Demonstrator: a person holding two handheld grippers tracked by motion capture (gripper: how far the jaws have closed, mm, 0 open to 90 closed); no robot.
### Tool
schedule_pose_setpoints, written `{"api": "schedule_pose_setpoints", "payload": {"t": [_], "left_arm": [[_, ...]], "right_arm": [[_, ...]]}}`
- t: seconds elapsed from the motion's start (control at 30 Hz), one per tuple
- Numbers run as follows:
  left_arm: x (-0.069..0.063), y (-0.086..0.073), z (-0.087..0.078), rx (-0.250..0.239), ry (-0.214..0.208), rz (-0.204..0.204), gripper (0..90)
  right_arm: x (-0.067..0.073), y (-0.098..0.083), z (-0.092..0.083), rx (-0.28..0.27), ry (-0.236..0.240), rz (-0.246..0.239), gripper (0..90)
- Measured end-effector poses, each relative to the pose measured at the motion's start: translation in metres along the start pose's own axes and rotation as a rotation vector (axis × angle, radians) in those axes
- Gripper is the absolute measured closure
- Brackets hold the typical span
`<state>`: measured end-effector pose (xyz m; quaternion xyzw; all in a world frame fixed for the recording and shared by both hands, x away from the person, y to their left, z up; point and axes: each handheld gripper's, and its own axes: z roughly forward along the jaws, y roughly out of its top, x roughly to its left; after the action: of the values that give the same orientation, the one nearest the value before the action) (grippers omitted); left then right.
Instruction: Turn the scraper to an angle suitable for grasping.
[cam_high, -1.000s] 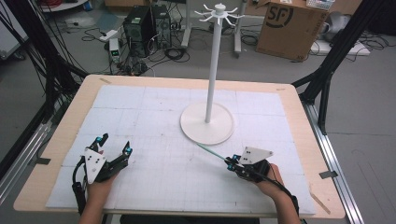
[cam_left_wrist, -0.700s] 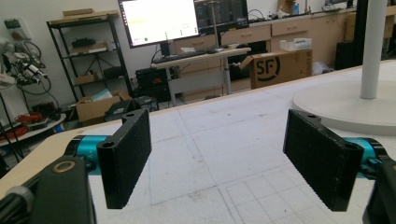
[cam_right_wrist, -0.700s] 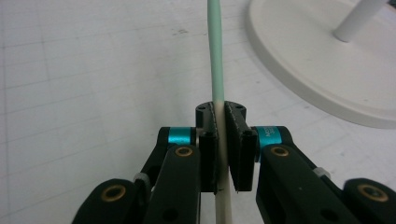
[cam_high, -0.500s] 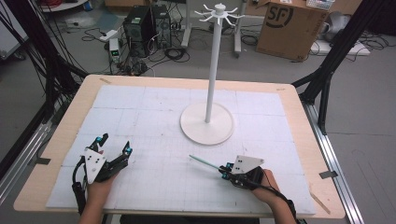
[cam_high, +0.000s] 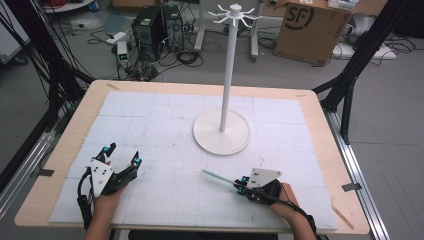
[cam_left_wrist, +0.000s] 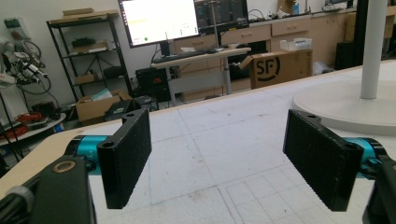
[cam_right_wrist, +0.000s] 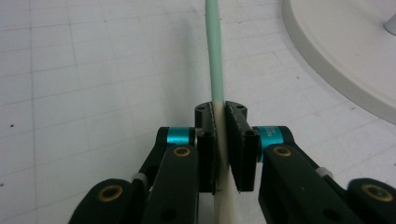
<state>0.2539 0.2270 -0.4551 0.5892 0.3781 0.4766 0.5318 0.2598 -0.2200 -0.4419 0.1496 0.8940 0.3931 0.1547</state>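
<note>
Black ribbed pads of the right gripper (cam_right_wrist: 219, 140) stand close on either side of a thin rod (cam_right_wrist: 215, 51) — pale green along its forward length, cream where it runs back between the jaws. Those jaws have just been opening a little, and in the right gripper view a narrow gap shows on the rod's right side, so whether the pads press it I cannot tell; the rod lies between them. In the high view the rod (cam_high: 217, 176) pokes out from the right gripper (cam_high: 240, 186) toward the upper left, low over the white gridded mat (cam_high: 165, 120), its free tip well short of the stand. The person's right hand (cam_high: 282, 200) wraps the gripper body near the table's near edge, the grey three-cornered plate on top.

Beyond the rod's tip sits the round white base (cam_high: 221, 132) of a tall stand, its pole (cam_high: 227, 70) rising upright to a crown of short hooks (cam_high: 234, 12). The base's curved rim also shows at the upper right of the right gripper view.

Over on the other side, the left gripper (cam_high: 121, 156) rests on the mat in the left hand (cam_high: 107, 200), well apart from the rod — its jaws released, spread wide with nothing between the pads (cam_left_wrist: 126, 154). The mat covers a wooden table (cam_high: 80, 115); past the far edge stand a cardboard box (cam_high: 312, 27) and a dark computer case (cam_high: 155, 25) on the floor.
</note>
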Motion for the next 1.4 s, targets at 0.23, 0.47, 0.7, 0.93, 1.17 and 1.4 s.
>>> {"api": "schedule_pose_setpoints", "payload": {"t": [0.23,0.47,0.7,0.93,1.17,1.4], "left_arm": [[0.000,0.000,0.000,0.000,0.000,-0.001,24.2],[0.000,0.000,0.000,0.000,0.000,-0.003,24.2],[0.000,0.000,0.000,0.001,0.000,-0.004,24.2],[0.000,0.000,0.000,-0.001,0.000,-0.001,24.1],[0.000,0.000,0.000,-0.002,-0.001,0.000,24.0],[0.000,0.000,0.000,-0.002,-0.001,-0.001,24.0]], "right_arm": [[-0.002,0.003,-0.008,-0.037,0.030,0.030,62.4],[-0.011,-0.004,-0.014,-0.129,-0.022,0.134,38.4],[-0.023,-0.017,-0.029,-0.296,-0.202,0.292,31.1],[-0.025,-0.035,-0.042,-0.358,-0.428,0.441,27.5],[-0.012,-0.047,-0.052,-0.444,-0.662,0.499,27.5],[-0.003,-0.055,-0.051,-0.481,-0.761,0.511,27.5]]}}
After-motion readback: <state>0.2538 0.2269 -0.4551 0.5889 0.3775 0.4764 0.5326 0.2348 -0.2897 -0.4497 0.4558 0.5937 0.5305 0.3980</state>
